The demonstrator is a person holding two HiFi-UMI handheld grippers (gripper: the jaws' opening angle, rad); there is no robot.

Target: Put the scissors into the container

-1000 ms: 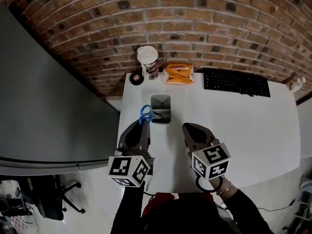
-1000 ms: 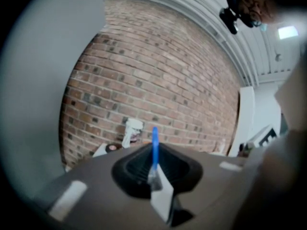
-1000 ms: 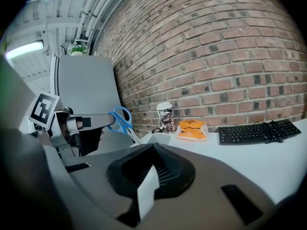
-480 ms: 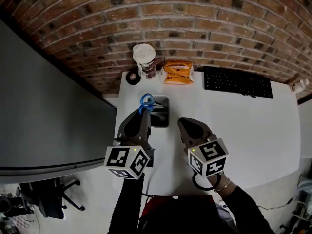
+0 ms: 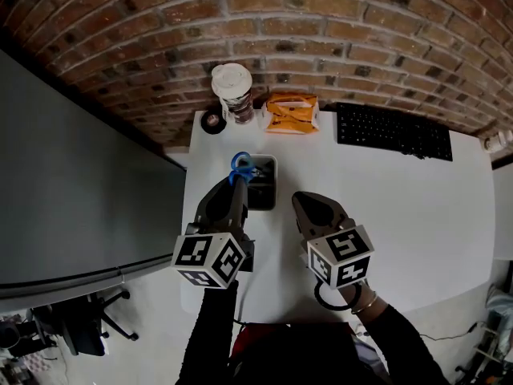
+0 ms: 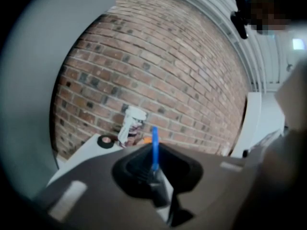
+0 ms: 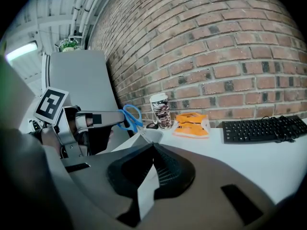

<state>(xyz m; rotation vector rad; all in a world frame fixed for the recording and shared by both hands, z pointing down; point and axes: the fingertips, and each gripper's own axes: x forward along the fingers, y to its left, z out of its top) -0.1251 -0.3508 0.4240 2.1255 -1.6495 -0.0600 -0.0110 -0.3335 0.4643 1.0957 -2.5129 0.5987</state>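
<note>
A dark grey partition panel (image 5: 72, 183) fills the left, with a black office chair (image 5: 80, 327) on the floor below it. A red brick wall (image 5: 321, 22) backs the white desk (image 5: 417, 207). At the desk's far left corner lie a black tape roll (image 5: 212, 121) and a white-lidded paper cup (image 5: 233, 95). The left claw (image 5: 239, 184) is clamped on the blue-handled scissors (image 5: 242, 167), whose handles hang over the left rim of the grey rectangular container (image 5: 264, 160). An orange packet (image 5: 292, 113) lies by the wall. The right claw (image 5: 300, 202) hovers with jaws together, empty. A black keyboard (image 5: 394, 131) lies further right.
</note>
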